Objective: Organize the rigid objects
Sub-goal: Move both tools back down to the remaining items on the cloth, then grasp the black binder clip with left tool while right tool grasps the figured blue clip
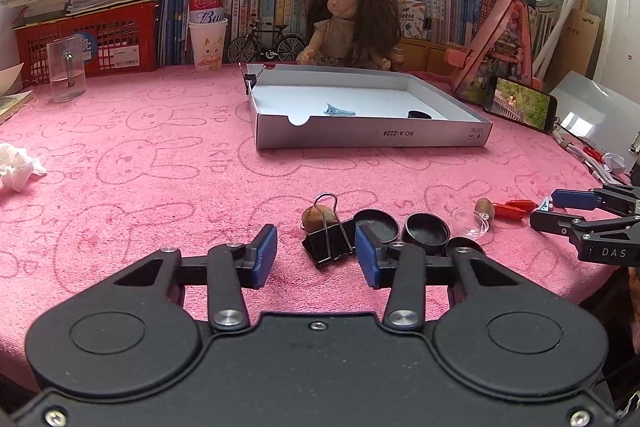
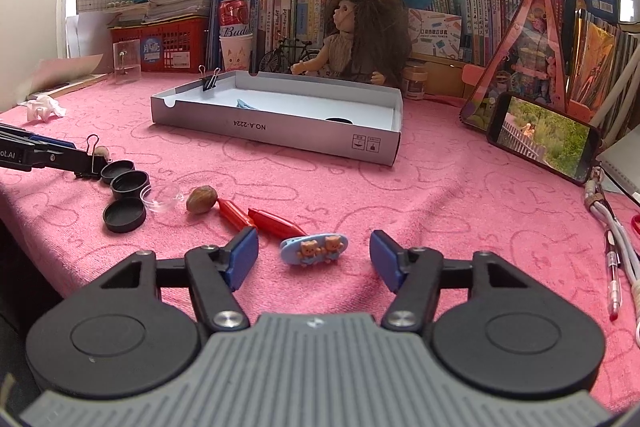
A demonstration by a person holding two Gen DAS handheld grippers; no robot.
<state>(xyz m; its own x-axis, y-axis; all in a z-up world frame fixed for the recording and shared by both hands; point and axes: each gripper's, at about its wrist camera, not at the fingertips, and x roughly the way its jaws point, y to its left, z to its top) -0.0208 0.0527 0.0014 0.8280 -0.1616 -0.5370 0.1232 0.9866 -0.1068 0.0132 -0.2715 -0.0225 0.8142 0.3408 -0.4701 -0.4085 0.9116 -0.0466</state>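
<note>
We read 2 pickups near front edge of pink bunny-print towel-covered table (image 1: 160,163).

Left gripper (image 1: 316,255): jaws half-wide, empty, black metal binder clip (image 1: 329,239) between pads, slightly ahead, wire handles up, nearer right pad.

Right gripper (image 2: 314,259): jaws fairly wide, empty, blue oval hair clip with 2 bears (image 2: 314,247) centred between pads, long axis crosswise, pad to pad.

Beyond: white shallow cardboard box (image 2: 280,131) mid-table, our likely destination.

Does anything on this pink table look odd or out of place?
A crumpled white tissue lies alone near the cloth's left edge, looking like litter. A black binder clip is clamped upright on the grey box's back wall.
</note>
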